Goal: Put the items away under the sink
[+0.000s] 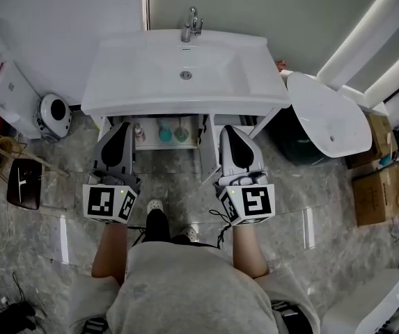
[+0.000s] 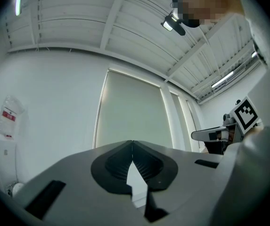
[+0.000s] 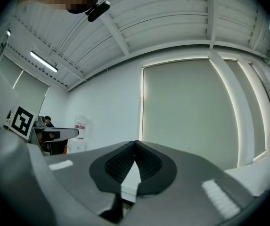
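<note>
Evidently the left claw and right claw are pressed together and empty before the sink, likely because 3 bottles already stand on the shelf beneath it.

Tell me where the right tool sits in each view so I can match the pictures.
Head view: right tool, lower centre-right, in front of the sink.
Left gripper view: right tool at the far right edge, side-on, just left of its marker cube.
Right gripper view: right tool at bottom centre, shut, filling the foreground.
Shared landmark: the pale green wall panel, seen in all three.
</note>
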